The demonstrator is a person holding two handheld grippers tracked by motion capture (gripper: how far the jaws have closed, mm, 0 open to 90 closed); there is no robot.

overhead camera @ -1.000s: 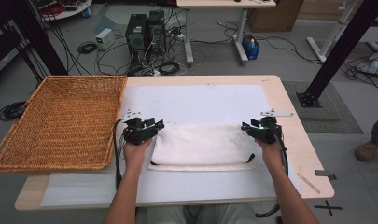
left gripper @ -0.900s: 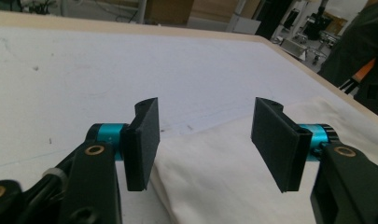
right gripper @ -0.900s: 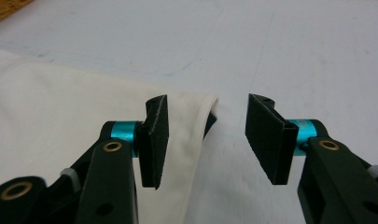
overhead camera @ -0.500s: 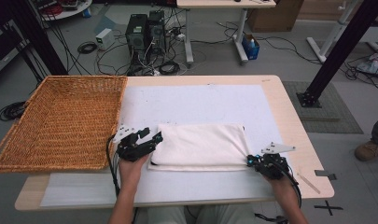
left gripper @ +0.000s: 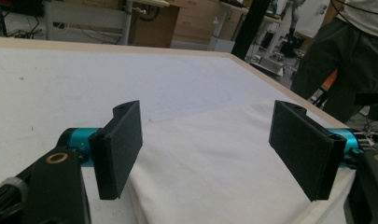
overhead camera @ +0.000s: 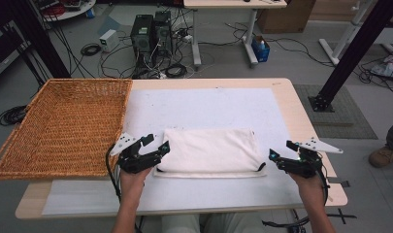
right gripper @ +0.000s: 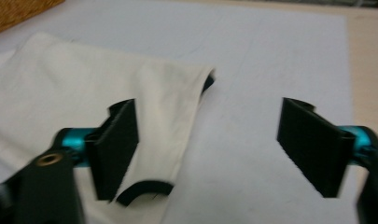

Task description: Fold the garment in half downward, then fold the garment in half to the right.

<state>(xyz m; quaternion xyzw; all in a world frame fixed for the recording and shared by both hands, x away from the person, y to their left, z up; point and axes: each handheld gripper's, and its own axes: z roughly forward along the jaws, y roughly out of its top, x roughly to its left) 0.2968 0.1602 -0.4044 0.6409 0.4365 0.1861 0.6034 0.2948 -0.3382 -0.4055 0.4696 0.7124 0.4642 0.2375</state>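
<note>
Wicker basket (overhead camera: 63,126) — computer towers (overhead camera: 150,34) beyond.

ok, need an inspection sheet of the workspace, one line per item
surface: wooden table under a white mat.
job's things: folded cream cloth with black trim, flat on the mat.
clutter: wicker basket at the table's left.
grippers: left tongs open at the cloth's left edge; right tongs open, just off its right edge; both have just been opening, gripping nothing.
cables: one trails from each gripper; tangle on the floor.
surroundings: computer towers, desk, bystander's shoe.
</note>
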